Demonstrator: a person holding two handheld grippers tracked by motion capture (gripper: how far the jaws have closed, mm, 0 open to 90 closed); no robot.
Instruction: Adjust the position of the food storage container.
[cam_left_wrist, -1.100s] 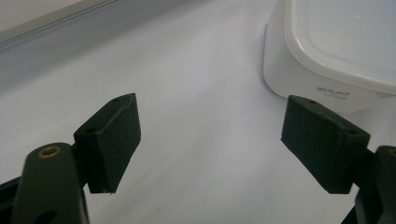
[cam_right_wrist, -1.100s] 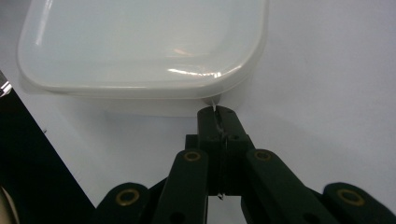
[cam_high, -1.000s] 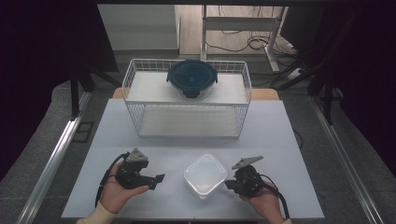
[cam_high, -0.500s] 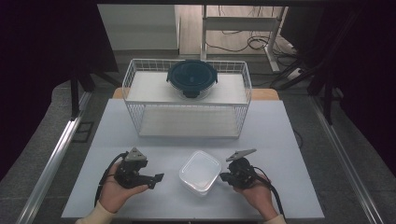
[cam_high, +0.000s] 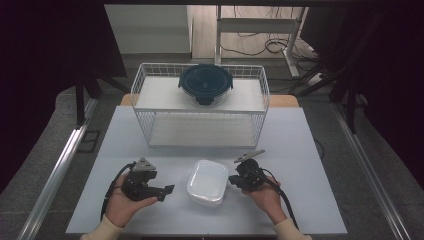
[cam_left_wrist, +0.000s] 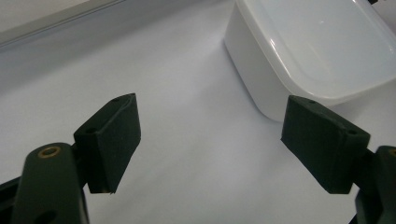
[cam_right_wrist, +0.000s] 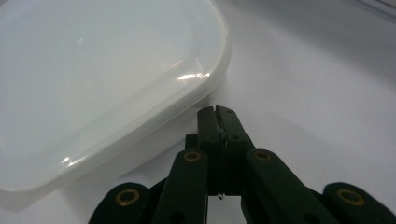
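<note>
A white plastic container (cam_high: 207, 182) with its lid on stands on the table near the front edge, between my two grippers. My left gripper (cam_high: 167, 190) lies to its left, open, with nothing between the pads (cam_left_wrist: 114, 140); the container (cam_left_wrist: 317, 46) sits a short way ahead of them. My right gripper (cam_high: 231, 180) is shut with nothing in it. Its closed tips (cam_right_wrist: 218, 112) rest against the side wall of the container (cam_right_wrist: 93, 84), just under the lid's rim.
A white wire basket (cam_high: 200, 122) stands across the back of the table, with a round dark blue lidded bowl (cam_high: 205, 84) on its upper shelf. Bare table (cam_high: 300, 150) lies to the right and between basket and container.
My right gripper has moved left, and the white container has slid left with it, closer to the left gripper. The left gripper has stayed still.
</note>
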